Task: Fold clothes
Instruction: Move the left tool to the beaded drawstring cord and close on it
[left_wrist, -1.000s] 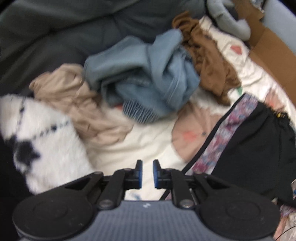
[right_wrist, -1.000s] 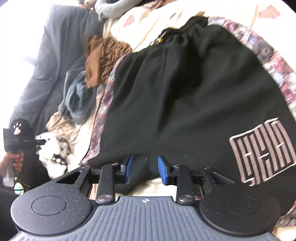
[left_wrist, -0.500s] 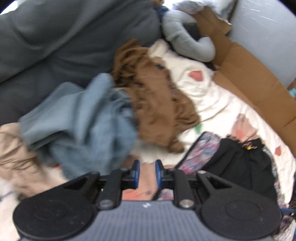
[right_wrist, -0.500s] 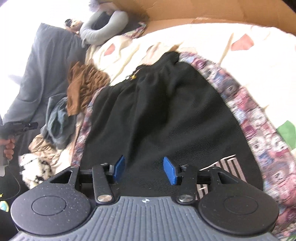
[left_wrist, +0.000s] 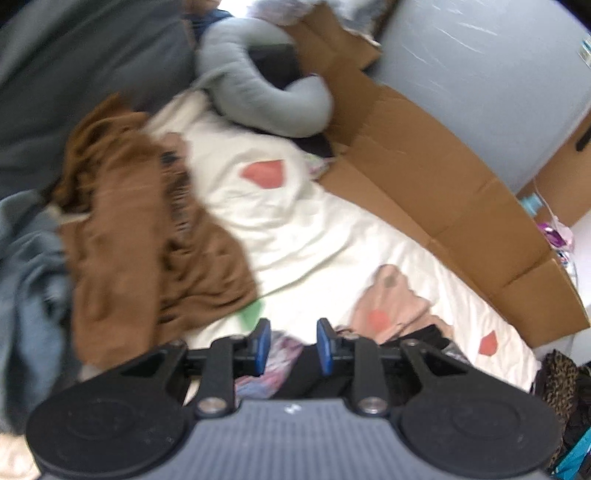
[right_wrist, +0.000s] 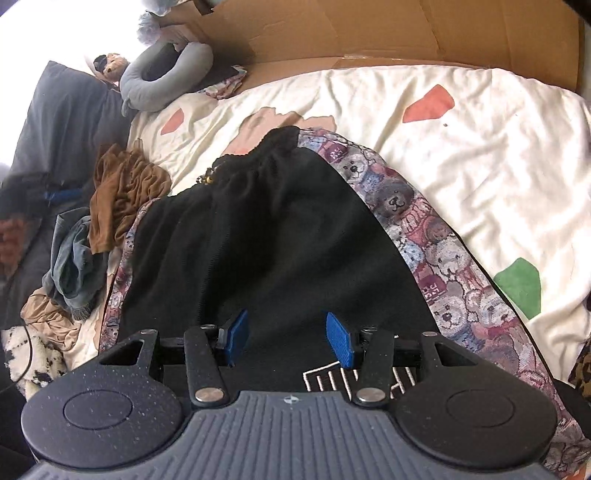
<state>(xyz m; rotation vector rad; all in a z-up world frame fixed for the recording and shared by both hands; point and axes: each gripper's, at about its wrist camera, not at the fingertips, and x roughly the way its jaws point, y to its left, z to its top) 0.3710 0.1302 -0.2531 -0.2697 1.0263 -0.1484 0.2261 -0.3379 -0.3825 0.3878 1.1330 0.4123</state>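
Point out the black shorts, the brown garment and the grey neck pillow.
black shorts (right_wrist: 280, 236): right wrist view, middle of black panel.
brown garment (left_wrist: 147, 236): left wrist view, crumpled middle.
grey neck pillow (right_wrist: 162, 86): right wrist view, lower curve.

Matt black knit shorts (right_wrist: 280, 236) with woven bear-print trim, on rumpled cream cotton bedsheet (right_wrist: 461, 155)

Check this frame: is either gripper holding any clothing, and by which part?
Nothing is held. The left gripper and right gripper are both open, poised over the black shorts.

Both wrist views look close along the bed, sharing the black shorts (right_wrist: 273, 236).
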